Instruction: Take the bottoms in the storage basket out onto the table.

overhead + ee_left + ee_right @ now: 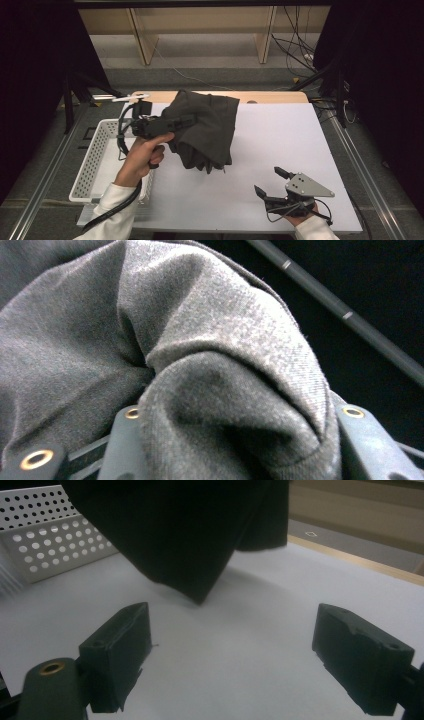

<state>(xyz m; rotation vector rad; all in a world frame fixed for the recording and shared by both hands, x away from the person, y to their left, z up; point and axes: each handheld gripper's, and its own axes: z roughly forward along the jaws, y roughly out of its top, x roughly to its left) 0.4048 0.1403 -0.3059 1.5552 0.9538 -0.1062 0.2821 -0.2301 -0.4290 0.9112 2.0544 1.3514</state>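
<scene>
The left hand-held gripper [187,121] pinches a thick fold of the dark grey cloth [205,130] and holds it up in the air. The cloth hangs just beside the white basket [95,155], on the side away from the person's left arm, and its lowest tip dangles close above the desk [280,145]. In the left gripper view the bunched cloth [210,390] fills the gap between the two jaws, so the grip looks firm.

The right hand-held gripper [274,181] sits low on the desk, well apart from the basket, with its jaws spread wide and nothing between them.

The step seems to be carrying the cloth toward the basket. To do it well, the left one should keep its squeeze tight and lift the cloth high enough that the hanging tip clears the basket's wall. Then it should let go only when most of the cloth is over the middle of the basket.
</scene>
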